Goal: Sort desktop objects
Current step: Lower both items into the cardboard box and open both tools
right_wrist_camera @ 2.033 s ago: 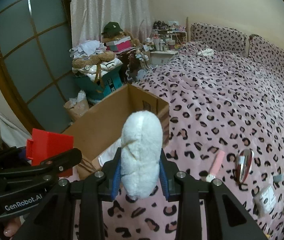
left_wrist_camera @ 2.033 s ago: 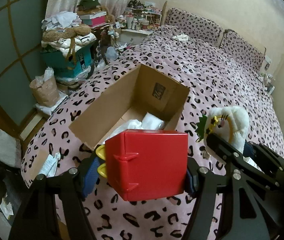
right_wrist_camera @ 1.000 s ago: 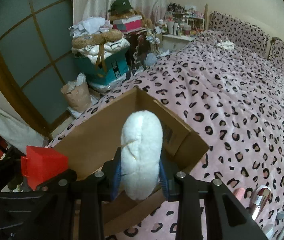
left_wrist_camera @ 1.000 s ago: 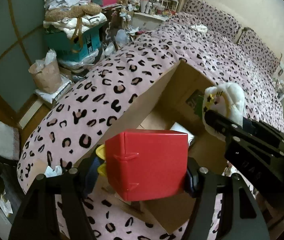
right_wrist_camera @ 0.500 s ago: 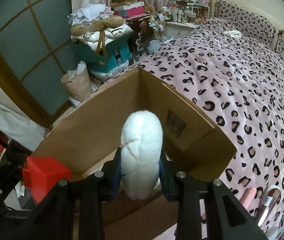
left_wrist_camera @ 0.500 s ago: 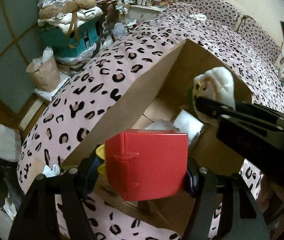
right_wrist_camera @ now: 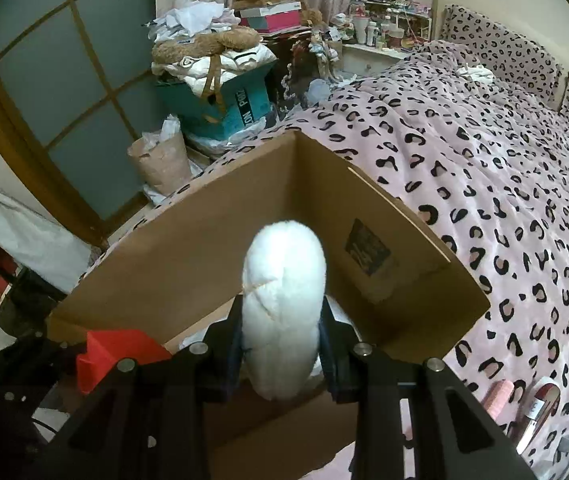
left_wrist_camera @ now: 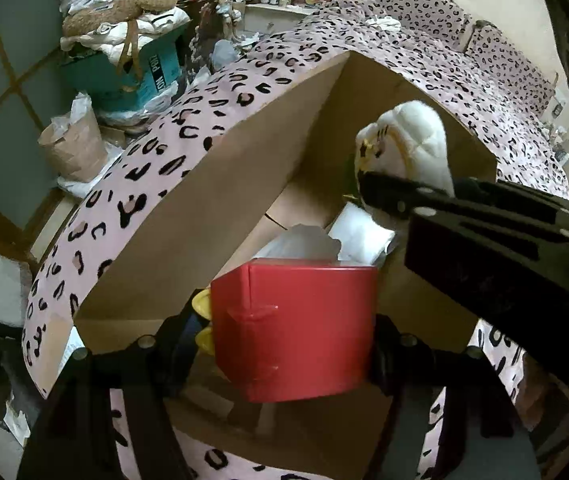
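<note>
My left gripper (left_wrist_camera: pixel 284 332) is shut on a red plastic box (left_wrist_camera: pixel 296 326), with something yellow showing at the box's left side. It hangs over the open cardboard box (left_wrist_camera: pixel 212 208) on the bed. My right gripper (right_wrist_camera: pixel 282 336) is shut on a white plush toy (right_wrist_camera: pixel 284 304) and also hangs over the cardboard box (right_wrist_camera: pixel 364 216). In the left wrist view the plush toy (left_wrist_camera: pixel 412 152) and the right gripper's black frame come in from the right. In the right wrist view the red box (right_wrist_camera: pixel 112 354) shows at lower left. White paper or cloth (left_wrist_camera: pixel 304 240) lies inside the cardboard box.
The bed has a pink leopard-print cover (right_wrist_camera: pixel 484 152). Small cosmetics (right_wrist_camera: pixel 524 408) lie on it at lower right. Past the bed's edge stand a teal box (right_wrist_camera: pixel 228 108) piled with clothes and a brown paper bag (right_wrist_camera: pixel 160 164). A cluttered side table (right_wrist_camera: pixel 380 36) stands behind.
Both grippers have sunk toward the cardboard box, which fills more of both views. The red box and the plush toy stay gripped.
</note>
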A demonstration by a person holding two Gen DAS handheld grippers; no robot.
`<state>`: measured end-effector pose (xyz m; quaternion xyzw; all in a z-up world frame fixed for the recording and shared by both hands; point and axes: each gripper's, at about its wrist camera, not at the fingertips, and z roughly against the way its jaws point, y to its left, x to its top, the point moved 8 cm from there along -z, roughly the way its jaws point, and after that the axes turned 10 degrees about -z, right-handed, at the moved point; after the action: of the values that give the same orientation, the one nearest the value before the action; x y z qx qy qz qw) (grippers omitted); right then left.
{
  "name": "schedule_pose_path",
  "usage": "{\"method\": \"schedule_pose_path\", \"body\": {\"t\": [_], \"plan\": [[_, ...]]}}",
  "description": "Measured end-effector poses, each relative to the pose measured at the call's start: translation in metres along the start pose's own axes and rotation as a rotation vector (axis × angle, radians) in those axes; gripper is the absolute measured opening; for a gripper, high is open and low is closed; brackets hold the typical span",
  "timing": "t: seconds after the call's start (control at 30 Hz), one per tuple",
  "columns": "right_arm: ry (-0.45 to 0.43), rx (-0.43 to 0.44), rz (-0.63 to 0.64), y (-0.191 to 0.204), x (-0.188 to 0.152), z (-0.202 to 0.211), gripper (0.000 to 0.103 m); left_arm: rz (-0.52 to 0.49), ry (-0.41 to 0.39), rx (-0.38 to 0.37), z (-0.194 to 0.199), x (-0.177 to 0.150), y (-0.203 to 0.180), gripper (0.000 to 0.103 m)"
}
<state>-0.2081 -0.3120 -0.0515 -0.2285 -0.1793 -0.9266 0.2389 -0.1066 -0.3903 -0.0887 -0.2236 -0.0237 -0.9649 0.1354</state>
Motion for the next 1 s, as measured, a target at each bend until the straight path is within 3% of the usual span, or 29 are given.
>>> {"method": "schedule_pose_path", "body": {"t": [0.5,0.7,1.0], "plan": [[0.019,-0.018,-0.005,-0.002,0.001,-0.003,0.034,0.001,0.005,0.001,0.000,0.002,-0.001,0.070],[0.051,0.015,-0.057,-0.005,0.003,0.000,0.037,0.017,-0.038,-0.009,0.010,0.007,0.000,0.085],[0.004,0.026,-0.081,-0.008,0.008,0.034,0.037,0.026,-0.081,-0.002,0.037,0.011,-0.002,0.086]]}}
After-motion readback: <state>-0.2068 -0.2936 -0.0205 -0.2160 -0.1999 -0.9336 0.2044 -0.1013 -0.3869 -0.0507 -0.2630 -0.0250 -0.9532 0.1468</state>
